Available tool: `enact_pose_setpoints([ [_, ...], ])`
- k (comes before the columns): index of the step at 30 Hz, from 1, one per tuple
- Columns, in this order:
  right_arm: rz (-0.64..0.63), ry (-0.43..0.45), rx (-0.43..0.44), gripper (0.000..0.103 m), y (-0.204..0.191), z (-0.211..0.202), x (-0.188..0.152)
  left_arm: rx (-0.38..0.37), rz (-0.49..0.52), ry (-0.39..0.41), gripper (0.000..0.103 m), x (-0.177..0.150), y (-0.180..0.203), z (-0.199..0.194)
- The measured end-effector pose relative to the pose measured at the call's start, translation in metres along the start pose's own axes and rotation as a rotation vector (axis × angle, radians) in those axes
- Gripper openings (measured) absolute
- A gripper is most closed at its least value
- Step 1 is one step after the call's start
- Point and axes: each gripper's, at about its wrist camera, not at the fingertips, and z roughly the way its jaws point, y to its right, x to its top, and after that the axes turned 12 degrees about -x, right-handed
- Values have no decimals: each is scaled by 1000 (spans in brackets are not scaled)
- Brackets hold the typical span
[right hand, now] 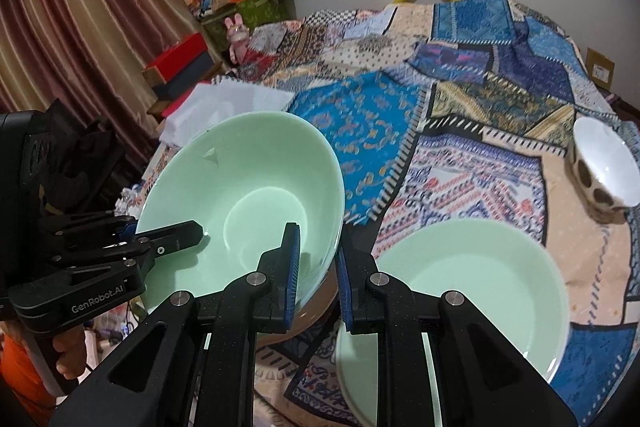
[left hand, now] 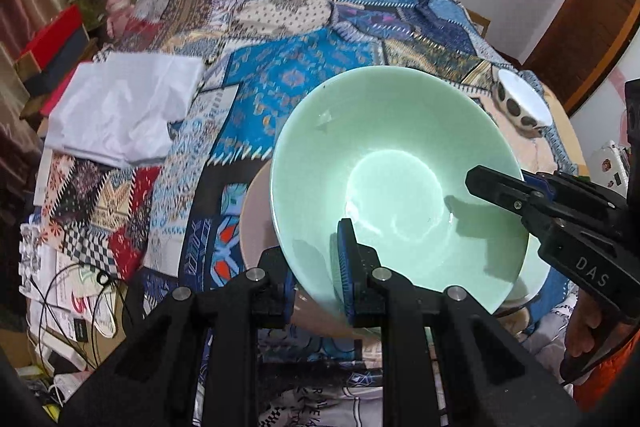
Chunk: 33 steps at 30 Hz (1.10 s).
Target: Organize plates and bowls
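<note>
A large pale green bowl (left hand: 392, 179) (right hand: 248, 195) hangs tilted over the patchwork cloth, held by both grippers. My left gripper (left hand: 318, 279) (right hand: 176, 235) is shut on its near rim, one pad inside and one outside. My right gripper (right hand: 318, 279) (left hand: 520, 183) is shut on the rim at the opposite side in the same way. Under the bowl sits a pinkish-beige dish (left hand: 256, 223) (right hand: 316, 313), mostly hidden. A pale green plate (right hand: 480, 291) (left hand: 540, 267) lies on the cloth to the right. A small white bowl with dark spots (right hand: 604, 163) (left hand: 520, 103) stands further right.
The patchwork cloth (left hand: 304, 75) (right hand: 480, 131) covers the round table. A folded white cloth (left hand: 124, 107) (right hand: 224, 103) lies at the left. Boxes and clutter (left hand: 52, 47) stand beyond the left edge, cables and papers (left hand: 72, 299) near the front left. A person's hand (left hand: 584, 331) holds the right gripper.
</note>
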Motion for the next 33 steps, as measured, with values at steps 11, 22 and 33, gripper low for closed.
enact_pose_setpoints([
  [11,-7,-82,22,16,-6,25,-14,-18,-55,-59,18,-14,-22,21],
  [22,-29,-114,21,16,-11,40,-16,34,-42,-73,18,-15,-25,31],
  [33,-90,-69,-28,21,-11,28,-13,62,-43,-79,18,-10,-27,36],
])
